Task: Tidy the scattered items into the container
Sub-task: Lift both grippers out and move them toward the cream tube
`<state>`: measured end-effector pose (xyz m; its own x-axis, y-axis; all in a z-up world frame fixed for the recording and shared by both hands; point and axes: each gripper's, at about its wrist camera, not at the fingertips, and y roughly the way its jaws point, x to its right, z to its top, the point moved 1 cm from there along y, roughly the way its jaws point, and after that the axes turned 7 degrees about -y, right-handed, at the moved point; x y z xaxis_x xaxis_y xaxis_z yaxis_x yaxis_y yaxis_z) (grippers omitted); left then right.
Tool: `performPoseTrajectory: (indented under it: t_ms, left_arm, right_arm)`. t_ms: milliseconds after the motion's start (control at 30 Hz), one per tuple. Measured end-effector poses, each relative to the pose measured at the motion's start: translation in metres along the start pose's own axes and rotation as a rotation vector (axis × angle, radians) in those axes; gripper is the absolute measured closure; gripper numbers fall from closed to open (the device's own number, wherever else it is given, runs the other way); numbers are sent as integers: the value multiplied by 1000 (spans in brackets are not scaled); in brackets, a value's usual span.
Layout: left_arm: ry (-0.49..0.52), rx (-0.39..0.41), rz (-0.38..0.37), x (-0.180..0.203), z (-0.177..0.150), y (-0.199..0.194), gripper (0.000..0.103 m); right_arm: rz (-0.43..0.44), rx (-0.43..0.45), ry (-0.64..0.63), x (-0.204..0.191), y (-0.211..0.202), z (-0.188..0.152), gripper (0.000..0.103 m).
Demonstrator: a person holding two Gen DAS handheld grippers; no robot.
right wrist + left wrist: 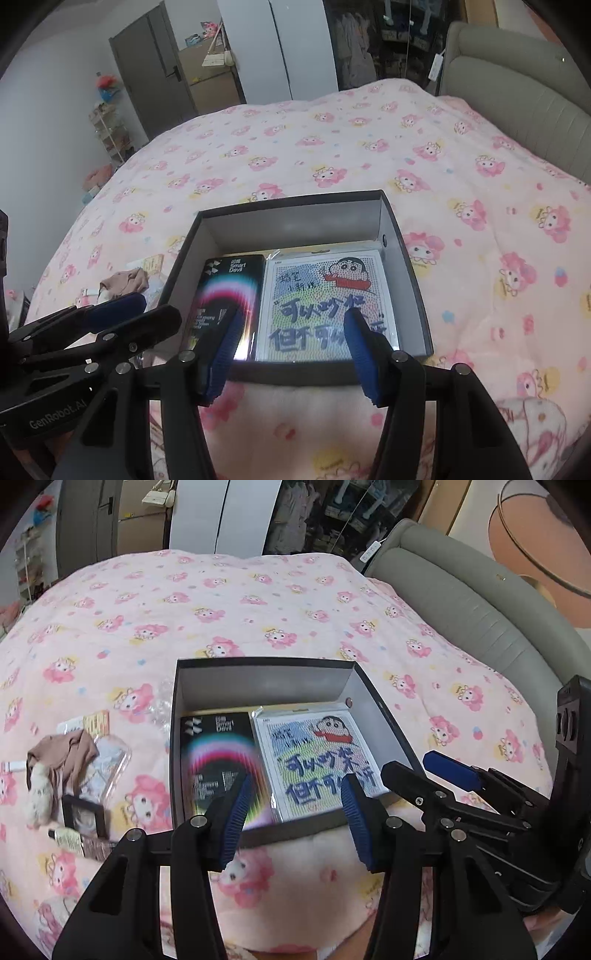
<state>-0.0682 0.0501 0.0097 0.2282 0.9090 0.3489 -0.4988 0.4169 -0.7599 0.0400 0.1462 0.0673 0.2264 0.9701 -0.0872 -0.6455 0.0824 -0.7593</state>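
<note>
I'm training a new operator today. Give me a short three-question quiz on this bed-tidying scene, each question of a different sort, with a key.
1. True or false: the left tool holds an item.
2. Which lies on the right inside the box? A) black carton B) cartoon picture pack C) brown cloth
3. Fill in: the items not yet tidied lie on the blanket to the ____ of the box.

Key: 1 false, both the left tool and the right tool are open and empty; 2 B; 3 left.
</note>
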Motion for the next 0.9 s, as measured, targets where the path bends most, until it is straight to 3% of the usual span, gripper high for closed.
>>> performPoseTrajectory:
  t_ms: [400, 900]
  left_arm:
    - [-47, 23, 12, -43, -25, -41, 52]
    - [-196, 33, 112, -142, -53, -67, 53]
  right_arm:
    - [2, 10, -64, -59, -16, -17, 49]
    - [80, -73, -197, -155, 18, -21, 51]
